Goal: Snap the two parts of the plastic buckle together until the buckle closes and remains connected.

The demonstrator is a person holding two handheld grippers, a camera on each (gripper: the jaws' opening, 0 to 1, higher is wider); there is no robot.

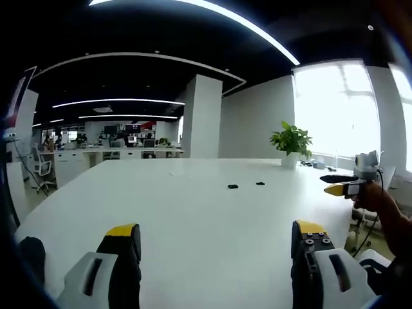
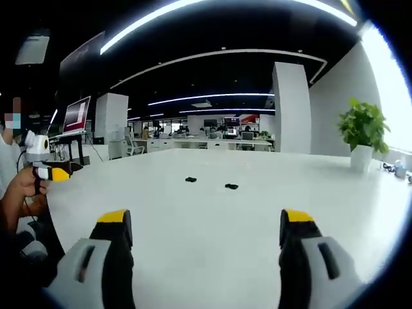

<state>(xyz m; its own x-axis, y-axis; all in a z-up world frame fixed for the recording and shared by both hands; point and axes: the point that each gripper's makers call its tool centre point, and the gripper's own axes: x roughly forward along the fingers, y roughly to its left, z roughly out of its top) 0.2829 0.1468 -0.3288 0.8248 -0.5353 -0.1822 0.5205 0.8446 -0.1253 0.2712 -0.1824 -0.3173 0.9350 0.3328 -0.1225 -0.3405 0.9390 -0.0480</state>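
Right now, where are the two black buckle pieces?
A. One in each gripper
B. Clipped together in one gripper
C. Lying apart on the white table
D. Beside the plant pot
C: the two buckle pieces lie apart on the white table, far from both open grippers.

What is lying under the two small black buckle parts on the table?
Under both buckle parts is only the bare white table. They lie apart, not connected. The surface directly beneath each piece is covered.
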